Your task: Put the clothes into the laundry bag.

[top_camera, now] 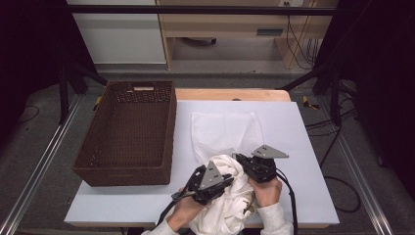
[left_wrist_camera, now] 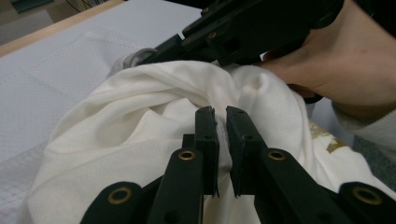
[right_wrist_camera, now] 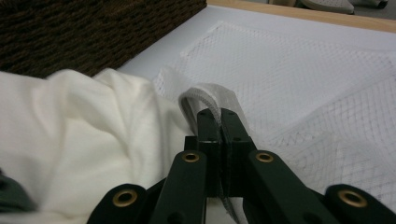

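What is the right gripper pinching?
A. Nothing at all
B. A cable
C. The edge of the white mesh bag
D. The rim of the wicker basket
C: in the right gripper view, the right gripper is shut on the hemmed edge of the white mesh bag, beside the cream garment.

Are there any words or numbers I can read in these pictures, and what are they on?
There is no writing that can be read.
The white garment has a small gold mark near its edge, too blurred to tell whether it is letters or a picture.
The wicker basket, the mesh bag and the left gripper and right gripper carry no label.
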